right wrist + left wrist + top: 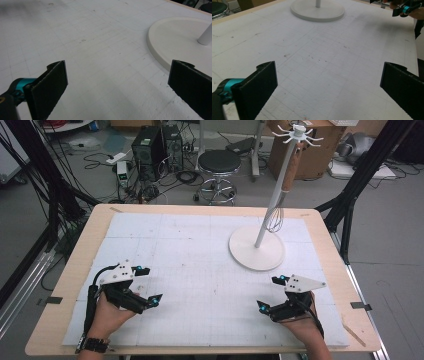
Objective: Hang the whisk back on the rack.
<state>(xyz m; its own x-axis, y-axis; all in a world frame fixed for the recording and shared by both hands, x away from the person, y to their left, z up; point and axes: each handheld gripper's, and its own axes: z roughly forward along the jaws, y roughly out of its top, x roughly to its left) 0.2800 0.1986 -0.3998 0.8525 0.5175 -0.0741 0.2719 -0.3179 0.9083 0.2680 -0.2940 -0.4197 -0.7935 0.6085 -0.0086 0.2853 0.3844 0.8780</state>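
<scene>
White gridded worktop (200,270) looks untouched: we've got the left gripper (148,286) and right gripper (269,292) near its front edge, jaws apart and empty, whisk (275,216) hanging on the stand (256,249) toward the back-right corner.

A lab — computer towers (156,146), tangled floor cables (145,187), black rig frames (360,175).

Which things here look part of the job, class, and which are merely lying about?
Seemingly part of the job:
stand
whisk hanging from it
left gripper, open
right gripper, open

Lying about, on the floor beyond the table:
stool
cardboard box
computer tower
</scene>
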